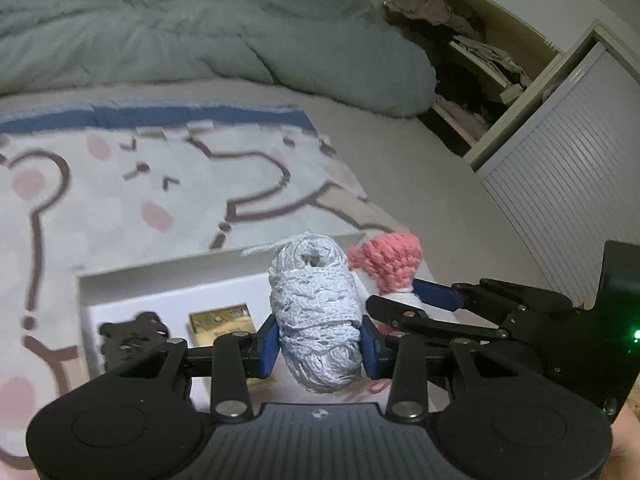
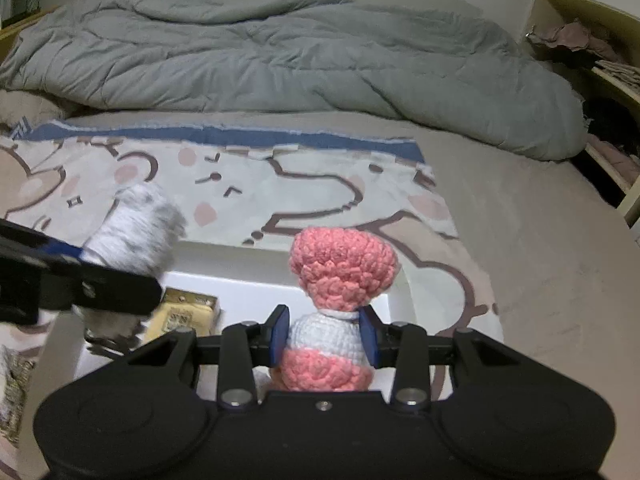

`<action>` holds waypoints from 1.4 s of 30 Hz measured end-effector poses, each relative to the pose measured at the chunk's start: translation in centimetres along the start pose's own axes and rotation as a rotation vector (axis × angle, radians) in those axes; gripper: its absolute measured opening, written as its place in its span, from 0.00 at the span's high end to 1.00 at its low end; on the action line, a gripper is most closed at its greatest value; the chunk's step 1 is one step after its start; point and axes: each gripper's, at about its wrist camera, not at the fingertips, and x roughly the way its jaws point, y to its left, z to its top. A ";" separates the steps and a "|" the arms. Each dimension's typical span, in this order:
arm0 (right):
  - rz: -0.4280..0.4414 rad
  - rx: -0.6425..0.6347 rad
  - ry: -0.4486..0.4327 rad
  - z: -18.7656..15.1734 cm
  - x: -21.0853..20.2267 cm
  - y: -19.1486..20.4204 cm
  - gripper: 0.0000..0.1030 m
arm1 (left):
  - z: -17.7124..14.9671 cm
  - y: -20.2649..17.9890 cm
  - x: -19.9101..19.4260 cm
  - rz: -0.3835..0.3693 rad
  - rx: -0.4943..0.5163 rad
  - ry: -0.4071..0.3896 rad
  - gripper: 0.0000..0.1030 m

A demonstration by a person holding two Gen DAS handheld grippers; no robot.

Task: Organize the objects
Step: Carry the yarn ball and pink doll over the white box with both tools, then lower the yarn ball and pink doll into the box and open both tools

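While the left gripper [image 1: 320, 350] clamps yarn [image 1: 314, 312] and the right gripper [image 2: 325, 338] a crochet toy [image 2: 340, 276], the white box [image 1: 160, 280] holds a gold, perhaps metal, tin [image 1: 222, 320].

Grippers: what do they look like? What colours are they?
Both are matte black. Each has a wide rounded base with two round discs, and flat black link bars joined by silver bolts. The left gripper has blue pads; so does the right gripper. A small green light glows on the right one's body. No cables or sleeves show.
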 end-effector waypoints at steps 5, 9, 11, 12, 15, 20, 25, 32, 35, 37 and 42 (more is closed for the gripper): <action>0.007 -0.049 0.016 -0.4 1.8 0.5 0.62 | -0.3 1.3 2.4 -0.047 -0.051 0.014 0.60; -0.004 -0.056 0.028 -0.5 2.6 0.7 0.62 | -0.1 1.7 3.5 -0.067 -0.074 0.013 0.60; -0.020 -0.049 0.035 -0.6 3.0 0.5 0.62 | 0.0 1.7 4.1 -0.071 -0.079 0.009 0.59; -0.036 -0.043 0.036 -0.7 3.1 0.3 0.60 | 0.0 1.7 4.4 -0.069 -0.093 0.009 0.55; -0.100 0.009 0.034 -0.9 3.0 -0.5 0.36 | 0.0 2.2 5.2 -0.059 -0.150 0.035 0.46; -0.036 0.176 0.042 -1.0 2.0 -3.0 0.42 | -0.2 1.8 4.8 -0.037 -0.107 0.046 0.47; 0.003 0.276 0.031 -1.2 1.2 -4.2 0.44 | -0.5 1.5 3.8 -0.013 -0.079 0.047 0.47; 0.031 0.293 0.011 -1.2 -0.6 -4.0 0.44 | -0.6 0.9 1.3 0.040 -0.035 0.025 0.47; 0.048 0.301 -0.005 -1.2 -1.7 -3.8 0.44 | -0.7 0.5 -0.1 0.068 -0.016 0.010 0.47; 0.055 0.305 -0.017 -1.2 -2.6 -3.6 0.44 | -0.8 0.2 -1.1 0.084 -0.005 0.003 0.47; 0.068 0.295 -0.046 -1.3 -4.9 -2.8 0.44 | -1.2 -0.5 -3.5 0.113 0.021 -0.024 0.47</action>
